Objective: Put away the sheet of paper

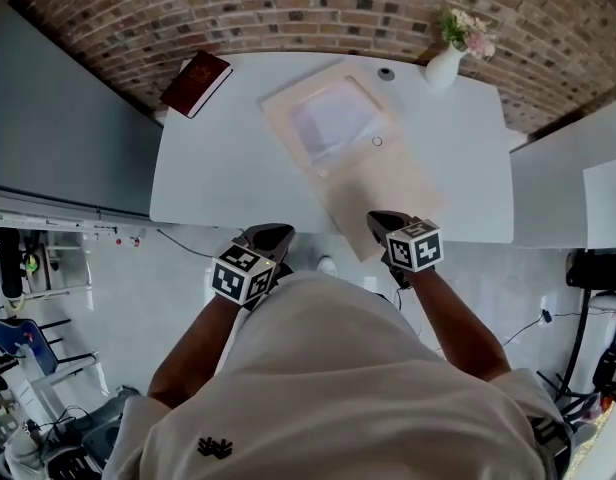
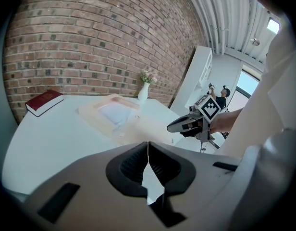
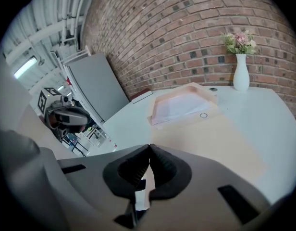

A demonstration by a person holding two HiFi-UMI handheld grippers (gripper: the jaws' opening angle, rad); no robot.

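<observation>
Nearest us, we held the left tool and the right tool just off the near edge of the white worktop; each had its jaws pressed together with nothing between them, and neither touched anything. Just beyond the right tool lay the near end of a pale peach folder, flat and at a slant, with that end overhanging the worktop's near edge; on its far half lay the sheet of paper, white and flat. We could not tell whether it rested loose on the folder or under a clear cover. Farther off, a red book lay at the far left corner and a white vase of flowers stood at the far right, both well apart from the sheet; behind them rose the brick wall.

We judged the sheet very light, limp and easy to crease; lying flat, it would give the jaws little to bite. We thought it best taken at a free edge or corner, jaws spread first, with the other tool steadying the folder so that it did not slide.
</observation>
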